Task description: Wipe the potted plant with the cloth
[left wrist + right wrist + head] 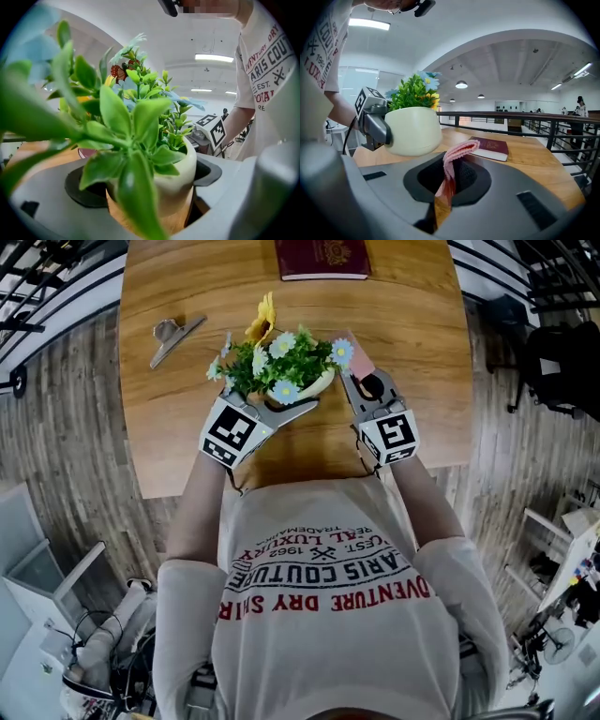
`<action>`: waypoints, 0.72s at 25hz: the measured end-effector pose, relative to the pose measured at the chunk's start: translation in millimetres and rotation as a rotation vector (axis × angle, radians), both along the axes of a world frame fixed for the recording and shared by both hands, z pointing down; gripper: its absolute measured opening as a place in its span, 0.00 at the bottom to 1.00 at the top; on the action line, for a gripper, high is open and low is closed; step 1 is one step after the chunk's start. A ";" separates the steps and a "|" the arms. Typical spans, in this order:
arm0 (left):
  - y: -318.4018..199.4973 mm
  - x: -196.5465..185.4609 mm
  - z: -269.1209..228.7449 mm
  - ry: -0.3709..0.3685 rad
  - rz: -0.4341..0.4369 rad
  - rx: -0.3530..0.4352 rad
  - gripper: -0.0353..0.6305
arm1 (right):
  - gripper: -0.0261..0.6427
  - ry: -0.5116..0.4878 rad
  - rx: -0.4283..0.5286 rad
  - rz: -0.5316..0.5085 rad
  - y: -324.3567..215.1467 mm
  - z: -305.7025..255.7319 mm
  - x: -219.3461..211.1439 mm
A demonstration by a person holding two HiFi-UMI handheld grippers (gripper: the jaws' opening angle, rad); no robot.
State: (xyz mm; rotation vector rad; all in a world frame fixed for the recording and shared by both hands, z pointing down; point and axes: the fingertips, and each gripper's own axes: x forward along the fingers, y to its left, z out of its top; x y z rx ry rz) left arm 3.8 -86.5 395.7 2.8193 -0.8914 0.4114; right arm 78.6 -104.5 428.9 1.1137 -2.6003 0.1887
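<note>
I judge the wiping is at its start. Both things are in hand, but I can't see the cloth point(360, 362) touching any leaf or the pot point(174, 174), so the wipe itself looks left to do. The potted plant point(281, 367) is near the middle of the table point(178, 442), close to my edge.

The left gripper point(289, 405) has its jaws spread wide around the pot, one on each side, and they seem clamped on it to steady it. The right gripper point(367, 382) has its jaws nearly together, pinching the folded pink cloth, whose free end sticks up just beside the plant's right side.
</note>
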 end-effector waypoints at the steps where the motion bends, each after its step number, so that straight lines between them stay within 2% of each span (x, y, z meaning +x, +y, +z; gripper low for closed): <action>1: -0.7 -0.2 5.1 -0.004 -0.001 0.001 0.84 | 0.09 0.005 -0.005 0.024 -3.4 2.2 5.2; 8: 3.6 6.7 59.2 -0.076 0.066 -0.019 0.84 | 0.09 0.033 -0.015 0.126 -19.6 11.8 34.1; 15: 7.6 10.7 100.0 -0.116 0.093 -0.052 0.84 | 0.09 0.027 -0.002 0.116 -20.7 12.8 37.3; 18: 9.9 9.9 117.3 -0.156 0.113 -0.066 0.84 | 0.09 0.023 -0.005 0.118 -21.9 18.2 40.4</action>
